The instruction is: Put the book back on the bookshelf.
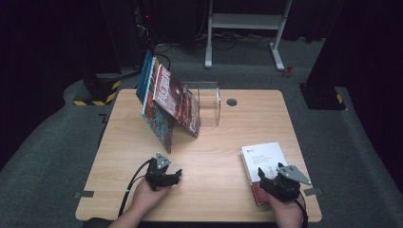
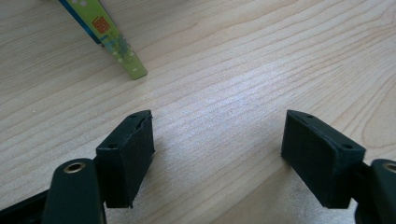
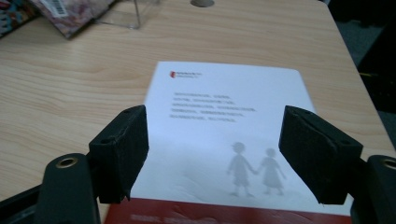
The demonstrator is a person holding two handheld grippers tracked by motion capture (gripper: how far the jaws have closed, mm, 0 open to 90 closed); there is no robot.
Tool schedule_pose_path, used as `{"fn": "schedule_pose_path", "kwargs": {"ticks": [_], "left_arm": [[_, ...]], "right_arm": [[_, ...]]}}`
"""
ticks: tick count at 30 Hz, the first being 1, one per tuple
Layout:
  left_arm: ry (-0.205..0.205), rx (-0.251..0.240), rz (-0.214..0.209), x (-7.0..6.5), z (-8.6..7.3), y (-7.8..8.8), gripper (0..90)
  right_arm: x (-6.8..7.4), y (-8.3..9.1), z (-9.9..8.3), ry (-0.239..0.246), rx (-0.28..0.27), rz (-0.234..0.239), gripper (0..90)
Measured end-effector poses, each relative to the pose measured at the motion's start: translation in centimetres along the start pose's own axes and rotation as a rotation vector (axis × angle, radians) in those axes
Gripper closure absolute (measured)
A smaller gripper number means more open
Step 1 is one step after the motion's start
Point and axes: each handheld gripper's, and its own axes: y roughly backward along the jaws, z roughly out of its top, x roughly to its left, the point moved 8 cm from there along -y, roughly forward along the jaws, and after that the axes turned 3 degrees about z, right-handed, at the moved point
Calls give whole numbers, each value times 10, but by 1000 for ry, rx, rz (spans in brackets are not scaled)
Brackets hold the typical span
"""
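Your left gripper (image 1: pixel 177 175) has jaws apart over bare table (image 2: pixel 243 70). Your right gripper (image 3: pixel 212 154) also gapes, empty, white-and-red book (image 3: pixel 224 135) lying flat directly beneath.

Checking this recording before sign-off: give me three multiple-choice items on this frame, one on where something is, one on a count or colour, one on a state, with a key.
1. Where does the white-and-red book lie?
A. on the table's near right part, by the right gripper
B. inside the clear box
C. on the floor

2. How many books lean together at the table's far left?
A. none
B. two
C. five

3. How do the left gripper's jaws stand?
A. shut on a book
B. shut on nothing
C. open over bare table

Key: 1 A, the high view shows it flat under the right gripper; 2 B, a blue-edged book and a red-covered book prop each other beside the clear box; 3 C, the left gripper view shows wood grain of the table between the spread jaws.
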Motion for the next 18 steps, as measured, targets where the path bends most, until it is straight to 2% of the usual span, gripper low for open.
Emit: {"fn": "schedule_pose_path", "kwargs": {"ticks": [12, 18], "left_arm": [[1, 3, 2, 0, 0, 0, 239], [1, 5, 3, 1, 0, 0, 234]], "right_arm": [[-39, 1, -14, -60, 54, -59, 202], [-55, 1, -24, -109, 84, -58, 188]]}}
